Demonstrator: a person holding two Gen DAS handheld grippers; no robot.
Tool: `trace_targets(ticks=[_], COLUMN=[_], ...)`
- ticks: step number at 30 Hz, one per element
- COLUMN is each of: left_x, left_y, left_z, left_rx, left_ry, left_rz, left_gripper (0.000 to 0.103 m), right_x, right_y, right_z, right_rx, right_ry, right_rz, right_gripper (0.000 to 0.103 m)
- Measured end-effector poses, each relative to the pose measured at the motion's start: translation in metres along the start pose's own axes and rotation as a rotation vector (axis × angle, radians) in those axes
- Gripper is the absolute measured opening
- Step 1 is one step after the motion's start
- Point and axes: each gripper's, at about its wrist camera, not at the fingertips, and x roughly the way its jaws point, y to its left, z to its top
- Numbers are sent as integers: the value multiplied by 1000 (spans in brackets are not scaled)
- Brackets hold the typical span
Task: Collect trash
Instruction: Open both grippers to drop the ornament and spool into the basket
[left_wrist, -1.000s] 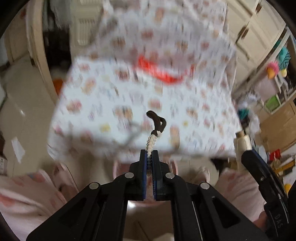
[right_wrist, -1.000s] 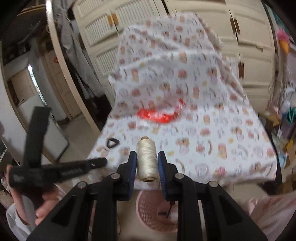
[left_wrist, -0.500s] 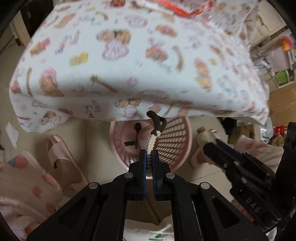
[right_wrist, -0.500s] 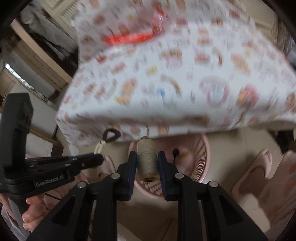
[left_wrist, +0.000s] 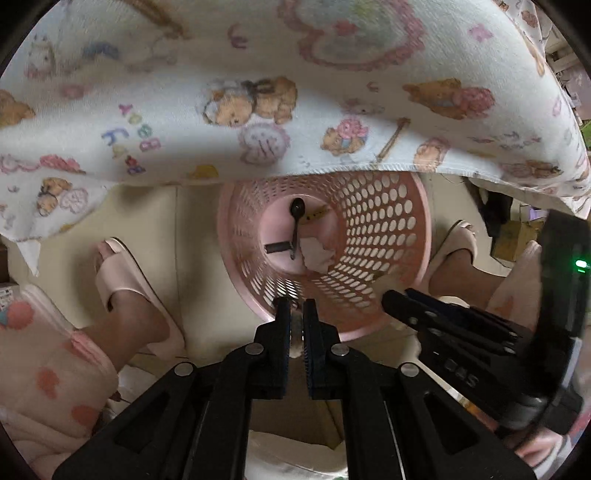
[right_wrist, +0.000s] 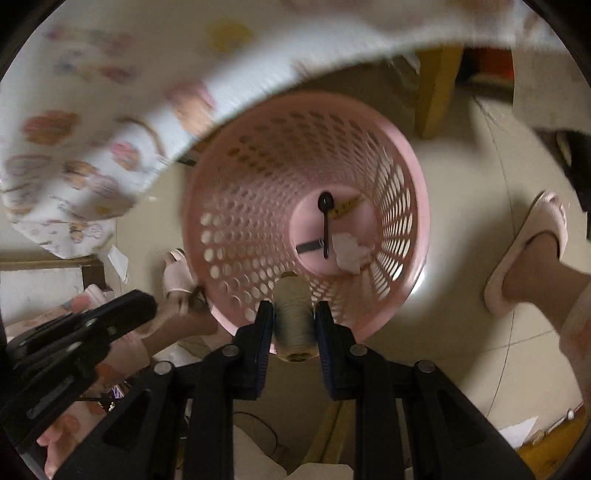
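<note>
A pink perforated basket (left_wrist: 388, 236) (right_wrist: 258, 192) stands on the floor below both grippers. Inside lie a black spoon (left_wrist: 295, 221) (right_wrist: 325, 218), crumpled white paper (left_wrist: 317, 254) (right_wrist: 349, 251) and a small yellow scrap (right_wrist: 345, 206). My right gripper (right_wrist: 294, 317) is shut on a cream thread spool (right_wrist: 293, 317) over the basket's near rim. My left gripper (left_wrist: 294, 314) hangs over the near rim with its fingers slightly apart; a bit of the pale cord (left_wrist: 295, 343) shows low between them, its brown end out of sight.
A teddy-bear print cloth (left_wrist: 258, 103) (right_wrist: 92, 122) overhangs the basket from above. The person's feet in pink slippers (left_wrist: 125, 280) (right_wrist: 524, 254) stand either side of it on the tiled floor. A wooden table leg (right_wrist: 437, 88) stands behind.
Both grippers have dropped from the cloth-covered table top to just above the basket. The cord that stuck up from my left gripper no longer shows above the fingers, which have parted slightly.
</note>
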Motion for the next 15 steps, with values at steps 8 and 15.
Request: trace_targets(ticks=[8,15], left_x=[-7,-24], left_y=[12,16], left_z=[0,-1], left_rx=[-49,-72], left_ry=[-13,-54], left_rz=[-1,5], left_gripper=[34,41], right_x=[19,19], right_y=[-2,7], right_z=[1,1], right_rx=[9,-29], right_ry=[46,41], right_rz=[-19,-38], right_gripper=[23,23])
